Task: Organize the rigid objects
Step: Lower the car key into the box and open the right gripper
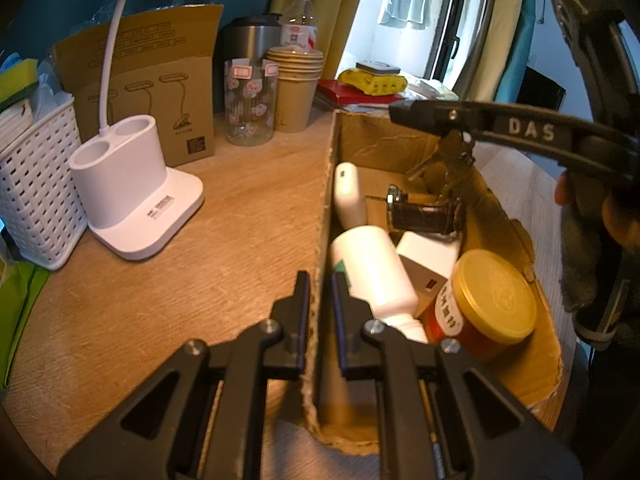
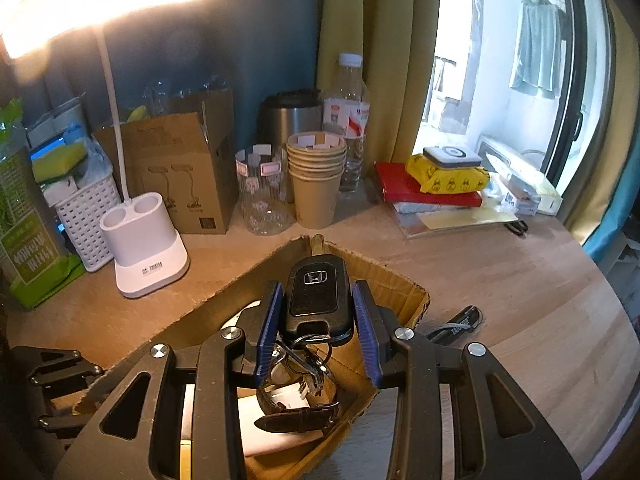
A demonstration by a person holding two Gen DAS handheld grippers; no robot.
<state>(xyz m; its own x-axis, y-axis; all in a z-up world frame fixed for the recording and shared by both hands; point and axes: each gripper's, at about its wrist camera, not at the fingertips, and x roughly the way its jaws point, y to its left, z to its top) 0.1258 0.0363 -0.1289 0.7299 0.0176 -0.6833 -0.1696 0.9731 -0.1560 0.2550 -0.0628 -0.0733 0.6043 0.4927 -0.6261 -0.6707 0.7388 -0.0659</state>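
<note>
Gripping a black plastic car key fob (image 2: 318, 294) between its ribbed blue pads, the right gripper (image 2: 318, 320) hangs over the open cardboard box (image 2: 404, 280). A ring of metal keys (image 2: 308, 354) dangles from the fob's lower end, above a watch with a dark leather strap (image 2: 298, 416).

Left gripper (image 1: 320, 312) pinched tight on the box's near wall, corrugated edge frayed, one pad outside, one inside.

Inside the box, left wrist view: smooth white plastic bottle (image 1: 372, 272) lying on its side; squat jar with orange-red label and round gold lid (image 1: 494, 294); white rectangular block (image 1: 428, 258); small white rounded case (image 1: 348, 192) against the left wall.

Desk (image 1: 160, 300) pale wood grain. On it: white lamp base (image 1: 132, 196) with two round wells, woven-pattern white basket (image 1: 38, 184), stacked kraft paper cups (image 1: 296, 80).
</note>
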